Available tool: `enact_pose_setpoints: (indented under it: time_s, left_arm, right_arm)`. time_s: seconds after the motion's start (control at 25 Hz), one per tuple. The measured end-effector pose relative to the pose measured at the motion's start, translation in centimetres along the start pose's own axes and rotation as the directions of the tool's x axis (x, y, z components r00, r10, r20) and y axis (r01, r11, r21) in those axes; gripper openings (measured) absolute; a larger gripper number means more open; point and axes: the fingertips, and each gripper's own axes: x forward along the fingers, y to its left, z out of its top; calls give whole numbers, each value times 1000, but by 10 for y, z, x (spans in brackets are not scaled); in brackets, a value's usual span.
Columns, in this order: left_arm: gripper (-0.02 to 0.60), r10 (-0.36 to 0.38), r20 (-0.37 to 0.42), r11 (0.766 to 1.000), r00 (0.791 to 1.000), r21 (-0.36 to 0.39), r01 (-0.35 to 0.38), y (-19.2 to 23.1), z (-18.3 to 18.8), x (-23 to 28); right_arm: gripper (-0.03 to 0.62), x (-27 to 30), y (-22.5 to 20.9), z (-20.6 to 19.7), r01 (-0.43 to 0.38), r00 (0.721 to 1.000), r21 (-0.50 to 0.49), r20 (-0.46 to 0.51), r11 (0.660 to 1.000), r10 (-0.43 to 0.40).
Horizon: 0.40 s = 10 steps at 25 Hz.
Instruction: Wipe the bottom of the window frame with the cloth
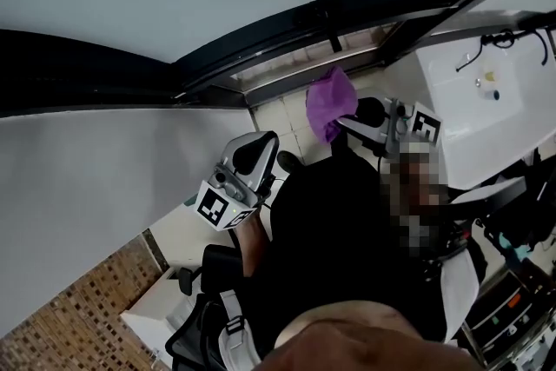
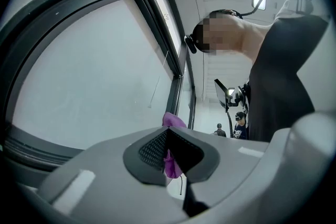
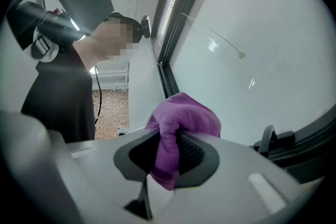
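Purple cloth [image 3: 181, 123] is pinched in my right gripper [image 3: 170, 152], centre frame, near the dark window frame [image 1: 295, 22]; my left gripper [image 2: 169, 156] stands slightly parted, empty.

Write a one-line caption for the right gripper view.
The right gripper clamps a bunched purple cloth in its tongs before the dark window frame and glass.

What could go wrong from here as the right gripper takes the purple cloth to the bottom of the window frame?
1. The right gripper pinches only a fold of the purple cloth, and the rest bulges loose above the jaws. Drag along the frame may pull it free.
2. The black fitting standing up from the window frame could snag the bunched cloth.
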Motion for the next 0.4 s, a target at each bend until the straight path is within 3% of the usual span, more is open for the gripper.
enact_pose_setpoints:
  time_s: [0.4]
  left_arm:
    - [0,7,-4,1000,1000,10,-7,-4,9,-4]
  right_arm:
    - [66,13,14,7,-54,998,-10,29,998,55]
